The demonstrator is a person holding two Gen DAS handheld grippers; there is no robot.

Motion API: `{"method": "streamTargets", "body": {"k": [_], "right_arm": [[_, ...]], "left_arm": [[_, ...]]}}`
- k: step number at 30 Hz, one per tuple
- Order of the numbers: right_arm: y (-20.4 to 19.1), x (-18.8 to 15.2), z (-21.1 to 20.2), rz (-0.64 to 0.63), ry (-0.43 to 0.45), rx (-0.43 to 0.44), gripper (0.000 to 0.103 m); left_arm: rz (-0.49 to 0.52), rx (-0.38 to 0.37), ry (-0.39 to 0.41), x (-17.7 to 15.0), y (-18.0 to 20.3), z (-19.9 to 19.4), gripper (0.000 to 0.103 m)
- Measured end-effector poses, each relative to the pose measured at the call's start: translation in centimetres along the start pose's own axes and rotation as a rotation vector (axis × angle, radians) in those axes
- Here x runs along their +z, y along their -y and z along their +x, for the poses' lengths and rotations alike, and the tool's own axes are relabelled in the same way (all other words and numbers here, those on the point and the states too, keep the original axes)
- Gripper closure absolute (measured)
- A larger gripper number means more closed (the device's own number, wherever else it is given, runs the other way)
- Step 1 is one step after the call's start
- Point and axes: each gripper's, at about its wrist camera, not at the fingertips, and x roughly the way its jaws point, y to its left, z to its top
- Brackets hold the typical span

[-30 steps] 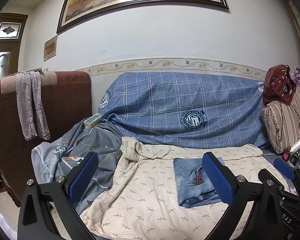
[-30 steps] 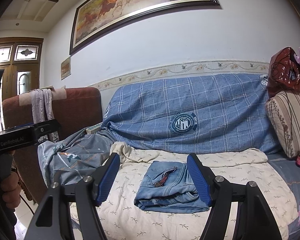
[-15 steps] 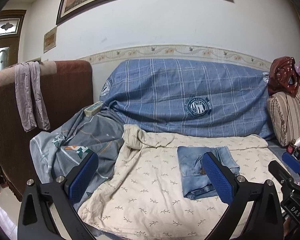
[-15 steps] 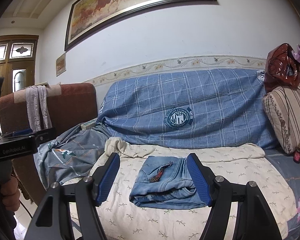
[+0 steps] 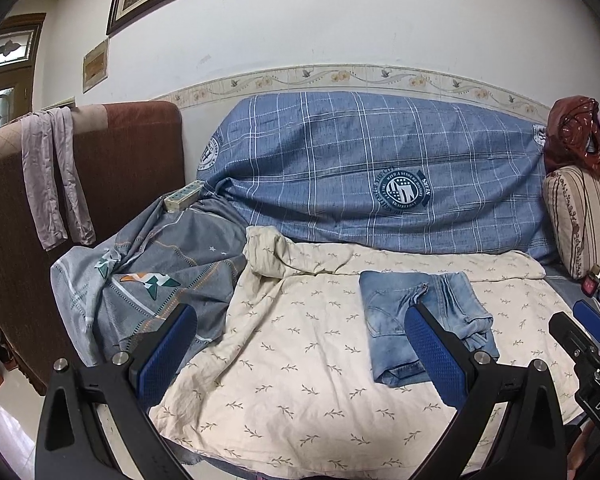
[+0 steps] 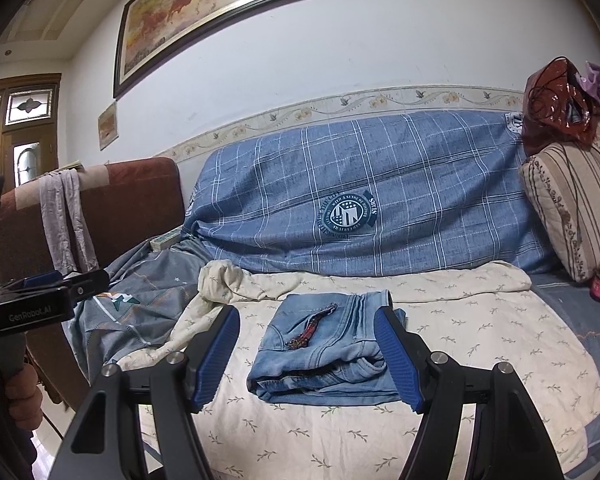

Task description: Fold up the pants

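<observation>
A pair of light blue jeans (image 6: 324, 356) lies folded into a compact rectangle on the cream leaf-print sheet (image 6: 480, 344) over the sofa seat. It also shows in the left wrist view (image 5: 392, 312), partly behind my left gripper's right finger. My left gripper (image 5: 300, 348) is open and empty, held back from the sofa's front edge. My right gripper (image 6: 308, 356) is open and empty, its jaws framing the jeans from a distance without touching them. The right gripper's body shows at the right edge of the left wrist view.
A blue plaid cover (image 5: 360, 176) drapes the sofa back. A grey patterned sheet (image 5: 148, 264) lies at the left, with a remote (image 5: 182, 197) above it. A brown armchair (image 5: 112, 168) holds a lilac cloth (image 5: 56, 176). A striped cushion (image 6: 572, 208) stands at the right.
Both grippers have drawn back and tilted down a little, so the jeans and sofa sit lower and farther off. The jeans have not moved.
</observation>
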Motion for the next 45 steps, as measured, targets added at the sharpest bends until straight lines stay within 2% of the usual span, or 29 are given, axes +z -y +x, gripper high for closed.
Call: {"method": "streamTargets", "body": {"k": [17, 28, 45], "right_arm": [[0.3, -0.4, 0.4, 0.014, -0.012, -0.002, 0.031], [0.5, -1.0, 1.7, 0.015, -0.044, -0.008, 0.031], [-0.2, -1.2, 2.0, -0.008, -0.052, -0.001, 0.031]], "left_arm": [[0.027, -0.006, -0.013, -0.3, 0.9, 0.6, 0.0], [0.012, -0.031, -0.062, -1.0, 0.5, 2.7, 0.0], [0.011, -0.058, -0.047, -1.1, 0.2, 2.4, 0.0]]}}
